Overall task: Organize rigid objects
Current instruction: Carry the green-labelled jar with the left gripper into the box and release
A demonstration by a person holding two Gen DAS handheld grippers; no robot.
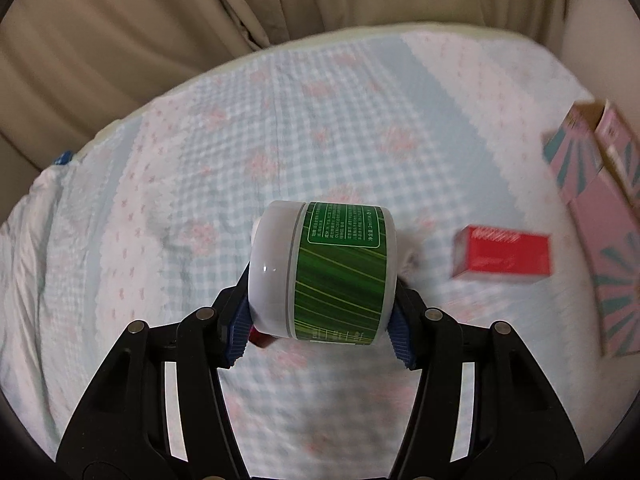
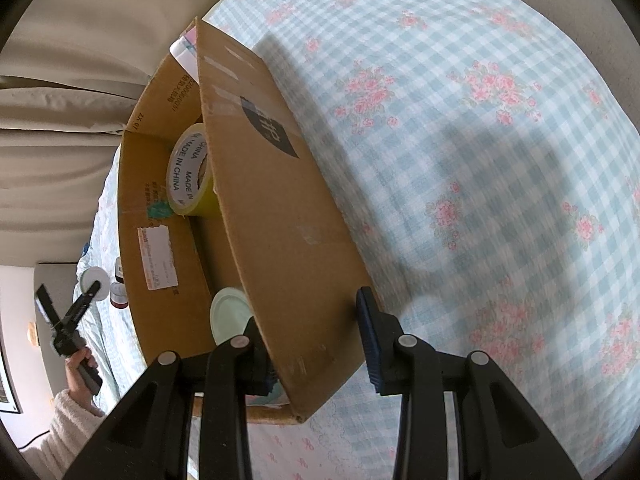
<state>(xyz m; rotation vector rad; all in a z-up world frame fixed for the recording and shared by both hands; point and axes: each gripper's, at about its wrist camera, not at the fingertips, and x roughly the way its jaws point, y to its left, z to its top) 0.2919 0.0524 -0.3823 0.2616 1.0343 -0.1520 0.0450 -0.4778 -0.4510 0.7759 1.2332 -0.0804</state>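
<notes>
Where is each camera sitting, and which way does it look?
Left wrist: sits on the left gripper, looking down at the bed cover; its jaws clamp a green-labelled jar.
Right wrist: sits on the right gripper, looking down into the cardboard box; its jaws straddle the box's wall, and a hand shows far left.
Shared: the checked bed cover and the left gripper.

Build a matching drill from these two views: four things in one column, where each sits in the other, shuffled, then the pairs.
Things:
1. green-labelled jar
2. red box
3. yellow tape roll
4. cardboard flap

Places:
A. inside the cardboard box
B. lying on the checked bedspread
C. between the left tongs
D. between the right tongs

Pairs: 1-C, 2-B, 3-A, 4-D
</notes>
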